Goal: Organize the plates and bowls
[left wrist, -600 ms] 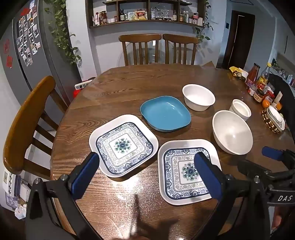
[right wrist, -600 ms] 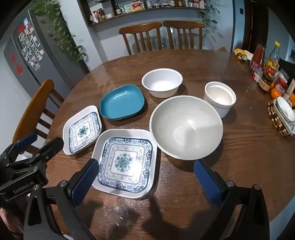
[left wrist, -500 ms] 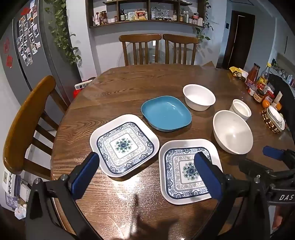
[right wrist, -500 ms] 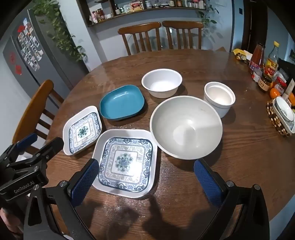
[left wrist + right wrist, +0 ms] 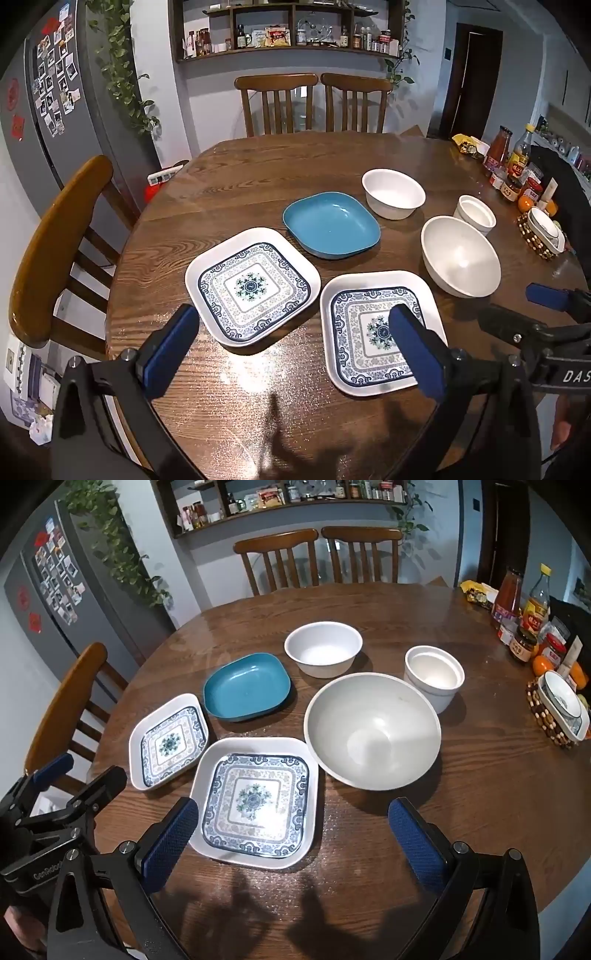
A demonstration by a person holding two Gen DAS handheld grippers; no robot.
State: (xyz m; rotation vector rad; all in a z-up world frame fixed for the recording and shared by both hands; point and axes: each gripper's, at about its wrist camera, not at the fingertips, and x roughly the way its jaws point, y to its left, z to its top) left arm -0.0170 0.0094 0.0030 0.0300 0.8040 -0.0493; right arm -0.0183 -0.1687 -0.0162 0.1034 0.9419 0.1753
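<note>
Plates and bowls ring the blue dish (image 5: 331, 225) on the wooden table (image 5: 240, 184) — two patterned plates (image 5: 252, 286) nearer than it, three white bowls (image 5: 372, 730) right of it. Left gripper (image 5: 291, 349) and right gripper (image 5: 293, 843) hover wide, empty.

White letters "DAS" show on the black body of the right gripper (image 5: 554, 306), cut off at the frame edge. On the left gripper (image 5: 62, 775), its black body carries "GenRobot", partly hidden behind the near finger. The bottle (image 5: 535, 605) labels are too small to read.
</note>
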